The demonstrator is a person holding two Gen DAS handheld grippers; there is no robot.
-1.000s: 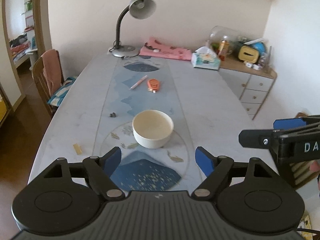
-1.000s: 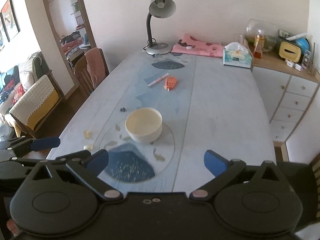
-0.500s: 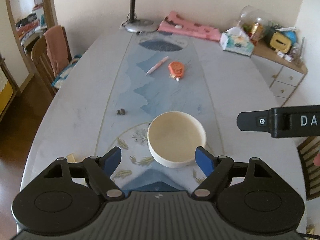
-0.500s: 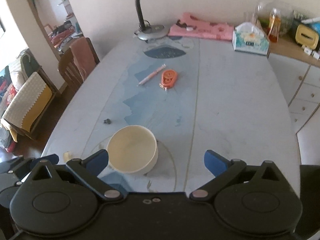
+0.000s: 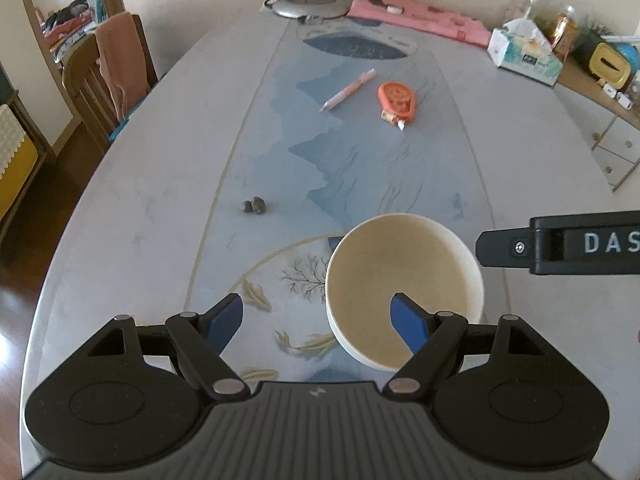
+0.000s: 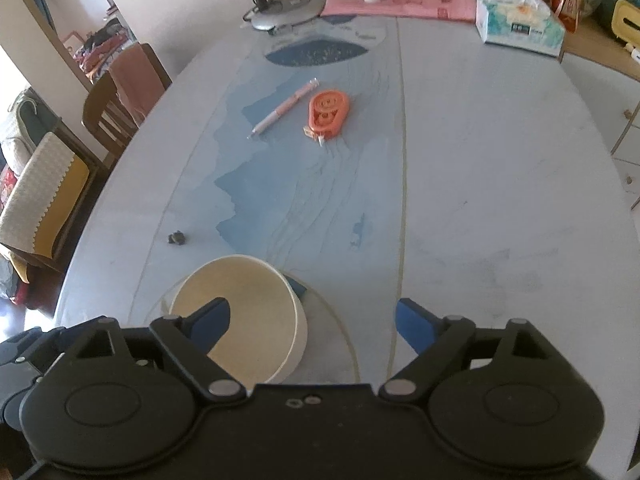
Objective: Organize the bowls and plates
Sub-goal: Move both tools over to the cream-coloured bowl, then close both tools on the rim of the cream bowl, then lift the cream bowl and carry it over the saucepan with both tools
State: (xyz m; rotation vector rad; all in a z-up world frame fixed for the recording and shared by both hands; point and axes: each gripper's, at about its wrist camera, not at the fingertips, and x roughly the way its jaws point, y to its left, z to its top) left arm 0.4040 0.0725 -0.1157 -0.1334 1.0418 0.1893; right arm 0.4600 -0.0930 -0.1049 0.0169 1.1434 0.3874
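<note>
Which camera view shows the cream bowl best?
The left wrist view: most of the cream bowl shows, its rim and inside clear. In the right wrist view the right hand-held gripper hides its near part.

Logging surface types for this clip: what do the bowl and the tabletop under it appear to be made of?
Bowl: probably glazed ceramic, possibly melamine; cream, smooth, thick even wall, soft sheen, no pattern.

Tabletop: a printed covering, likely vinyl or oilcloth, over a table whose own material is hidden; flat blue-and-grey mountain and fish artwork, matte with faint glare, light scuffs.
</note>
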